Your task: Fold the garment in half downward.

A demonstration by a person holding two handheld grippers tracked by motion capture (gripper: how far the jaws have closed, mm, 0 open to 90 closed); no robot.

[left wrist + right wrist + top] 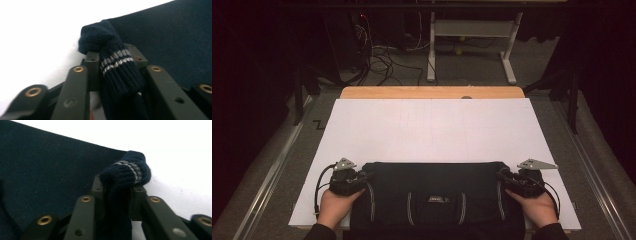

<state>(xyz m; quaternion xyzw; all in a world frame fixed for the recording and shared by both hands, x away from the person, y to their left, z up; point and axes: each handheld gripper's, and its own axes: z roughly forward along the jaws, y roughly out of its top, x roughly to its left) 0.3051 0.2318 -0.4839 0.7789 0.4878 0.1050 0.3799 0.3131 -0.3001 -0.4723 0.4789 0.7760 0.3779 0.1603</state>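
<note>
Already pinched at both ends, a dark navy sweater (434, 197) lies folded flat on the white sheet (432, 130) covering the table, close to the person's edge, between the two hand-held tools.

At far left, the left gripper (362, 176) has its jaws pressed together on a ribbed cuff (117, 67) with pale stripes; in the left gripper view the knit bunches up between the jaws and bulges past their tips, with the main body of the garment lying just beyond and to the right of the tool. The left hand (334, 205) holds it low over the sheet.

At far right, the right gripper (502, 176) mirrors it, jaws clamped on the other striped cuff (127, 173), the sweater's body spreading to the left of that tool and bare sheet to its right. The right hand (539, 207) grips from behind.

The risk from here, as it looks: each hold takes only a thick roll of stretchy rib, so a lift or pull could let a cuff slide out. Uneven pulls between the two sides could drag the folded sweater askew or undo the fold, and a low sweep could drag the white sheet along with it.
</note>
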